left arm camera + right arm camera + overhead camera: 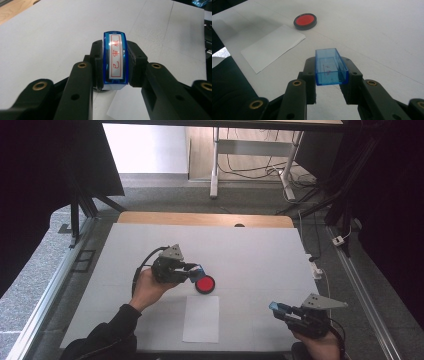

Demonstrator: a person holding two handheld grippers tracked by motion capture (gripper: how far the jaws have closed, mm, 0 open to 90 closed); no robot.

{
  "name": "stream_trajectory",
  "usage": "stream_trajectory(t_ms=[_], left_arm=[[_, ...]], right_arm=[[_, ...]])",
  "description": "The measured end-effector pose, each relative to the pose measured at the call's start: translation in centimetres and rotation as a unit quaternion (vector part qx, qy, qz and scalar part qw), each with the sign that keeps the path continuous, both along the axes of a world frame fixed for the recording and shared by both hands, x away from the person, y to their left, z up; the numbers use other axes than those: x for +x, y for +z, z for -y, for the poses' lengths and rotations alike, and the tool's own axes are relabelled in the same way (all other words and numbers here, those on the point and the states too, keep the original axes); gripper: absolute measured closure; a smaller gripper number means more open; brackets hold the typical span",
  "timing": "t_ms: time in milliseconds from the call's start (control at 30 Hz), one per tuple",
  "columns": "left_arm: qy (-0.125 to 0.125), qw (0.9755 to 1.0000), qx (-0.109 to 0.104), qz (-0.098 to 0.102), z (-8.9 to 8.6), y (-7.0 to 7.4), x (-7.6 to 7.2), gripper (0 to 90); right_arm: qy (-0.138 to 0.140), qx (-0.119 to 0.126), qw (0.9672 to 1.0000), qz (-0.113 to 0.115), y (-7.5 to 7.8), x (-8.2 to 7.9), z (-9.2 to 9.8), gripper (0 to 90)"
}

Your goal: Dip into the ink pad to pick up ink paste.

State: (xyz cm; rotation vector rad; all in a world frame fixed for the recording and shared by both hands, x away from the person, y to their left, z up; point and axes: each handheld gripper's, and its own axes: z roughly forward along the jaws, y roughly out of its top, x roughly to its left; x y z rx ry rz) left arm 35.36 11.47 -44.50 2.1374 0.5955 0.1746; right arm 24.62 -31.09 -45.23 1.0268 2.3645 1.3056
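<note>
Clamping a blue stamp (115, 61) between its two black jaws, the left gripper (192, 271) sits near the middle of the table (260, 250), its tip just beside the red ink pad (205, 284). In the left gripper view the stamp stands on end, its white label with red characters facing the camera; its lower end is cut off by the jaws, and a dark rim peeking out beneath it is too little to identify. From the high view, whether the stamp touches the ink pad cannot be told, since the gripper body covers that spot. A hand (145, 290) in a dark sleeve holds this gripper from the lower left.

The right gripper (280, 309) rests near the table's lower right edge, shut on a clear blue cap (329, 67), an open-sided hollow box with faint red marks inside, too small to read. The hand behind it is partly cut off by the bottom of the high view.

Between the two grippers lies a white paper (201, 319), flat, just below the ink pad and apart from it. In the right gripper view the paper and ink pad lie well beyond the cap, and a dark sleeve fills the lower left corner, blurred
</note>
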Motion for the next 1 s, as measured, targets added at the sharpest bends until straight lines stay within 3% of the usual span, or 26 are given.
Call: stream_trajectory(t_ms=[367, 600, 1000], left_arm=[[0.003, 0.9996, 0.019, -0.021, 1.8, -1.6, 1.6, 70.2], [0.006, 0.9987, 0.043, -0.026, 2.8, -2.7, 2.1, 70.2], [0.007, 0.9975, 0.061, -0.035, 3.7, -4.2, 2.4, 70.3]], right_arm=[[-0.003, 0.000, 1.0000, 0.000, 0.0, 0.0, 0.1, 68.7], [-0.001, 0.000, 1.0000, 0.000, 0.0, 0.0, 0.0, 68.7], [0.002, -0.002, 1.0000, 0.000, 0.0, -0.1, 0.0, 68.7]])
